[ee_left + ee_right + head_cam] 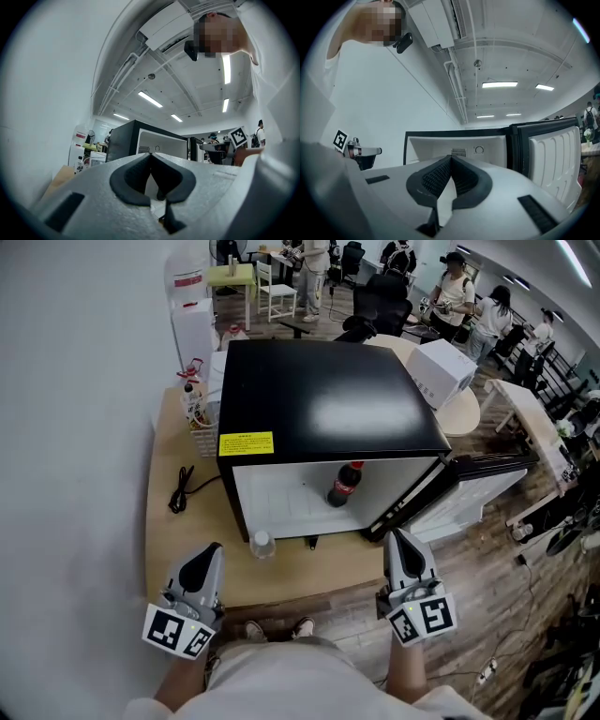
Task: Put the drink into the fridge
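Your left gripper (208, 559): jaws together, nothing held. Your right gripper (399, 542): jaws together too, empty. Both low, near table (164, 521) front edge, apart from fridge (319, 399). At right, fridge door (469, 486) stands open. Drink, cola bottle (343, 486) with red label, inside fridge compartment, right of centre. Clear bottle (262, 543) on table just in front of fridge.

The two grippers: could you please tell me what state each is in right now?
Left gripper: shut, holding nothing.
Right gripper: shut, holding nothing.
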`<state>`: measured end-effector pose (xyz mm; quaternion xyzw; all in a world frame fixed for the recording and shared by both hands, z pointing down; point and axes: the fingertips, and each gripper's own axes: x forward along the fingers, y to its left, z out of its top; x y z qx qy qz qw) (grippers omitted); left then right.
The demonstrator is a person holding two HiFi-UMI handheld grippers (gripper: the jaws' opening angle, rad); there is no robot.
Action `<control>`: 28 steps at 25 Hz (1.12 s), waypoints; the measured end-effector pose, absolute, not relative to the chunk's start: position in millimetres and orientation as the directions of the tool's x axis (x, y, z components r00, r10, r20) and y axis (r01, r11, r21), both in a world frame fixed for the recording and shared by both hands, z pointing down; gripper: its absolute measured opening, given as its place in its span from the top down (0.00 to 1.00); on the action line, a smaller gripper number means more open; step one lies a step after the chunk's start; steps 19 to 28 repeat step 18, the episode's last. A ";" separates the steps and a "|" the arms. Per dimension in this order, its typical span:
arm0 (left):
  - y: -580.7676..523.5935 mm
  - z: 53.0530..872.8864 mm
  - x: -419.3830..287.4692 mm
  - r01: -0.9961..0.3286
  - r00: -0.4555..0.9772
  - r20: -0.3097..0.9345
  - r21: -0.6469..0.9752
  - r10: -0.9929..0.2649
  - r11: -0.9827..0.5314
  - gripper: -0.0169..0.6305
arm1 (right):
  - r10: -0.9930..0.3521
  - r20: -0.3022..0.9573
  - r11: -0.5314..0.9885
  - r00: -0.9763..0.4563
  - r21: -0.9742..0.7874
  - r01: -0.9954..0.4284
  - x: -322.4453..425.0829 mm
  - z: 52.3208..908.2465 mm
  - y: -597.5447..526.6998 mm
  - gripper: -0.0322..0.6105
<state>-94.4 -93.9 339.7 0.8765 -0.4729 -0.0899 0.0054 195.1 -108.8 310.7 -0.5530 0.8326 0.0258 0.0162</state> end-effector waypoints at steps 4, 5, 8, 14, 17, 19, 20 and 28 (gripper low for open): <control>-91.2 341.0 -98.2 -0.825 0.541 -0.158 0.093 -0.826 -0.558 0.95 | -0.929 -0.054 0.366 -0.366 0.014 -0.931 192.1 316.5 -102.9 0.95; -90.1 342.0 -99.1 -0.822 0.544 -0.157 0.096 -0.824 -0.561 0.95 | -0.931 -0.052 0.362 -0.362 0.013 -0.932 191.0 317.7 -101.4 0.95; -86.6 344.9 -102.8 -0.817 0.552 -0.153 0.099 -0.820 -0.568 0.95 | -0.934 -0.049 0.353 -0.354 0.011 -0.935 186.5 320.3 -98.5 0.95; -84.3 346.7 -110.4 -0.812 0.557 -0.155 0.106 -0.816 -0.574 0.95 | -0.937 -0.053 0.345 -0.345 0.017 -0.939 177.7 320.0 -97.0 0.95; -83.2 346.7 -113.8 -0.809 0.559 -0.159 0.107 -0.814 -0.577 0.95 | -0.939 -0.057 0.339 -0.340 0.025 -0.941 175.1 318.8 -96.0 0.95; -83.0 346.6 -115.0 -0.809 0.560 -0.161 0.108 -0.813 -0.578 0.95 | -0.939 -0.058 0.337 -0.338 0.027 -0.941 174.4 318.4 -95.8 0.95; -83.0 346.6 -115.0 -0.809 0.560 -0.161 0.108 -0.813 -0.578 0.95 | -0.939 -0.058 0.337 -0.338 0.027 -0.941 174.4 318.4 -95.8 0.95; -83.0 346.6 -115.0 -0.809 0.560 -0.161 0.108 -0.813 -0.578 0.95 | -0.939 -0.058 0.337 -0.338 0.027 -0.941 174.4 318.4 -95.8 0.95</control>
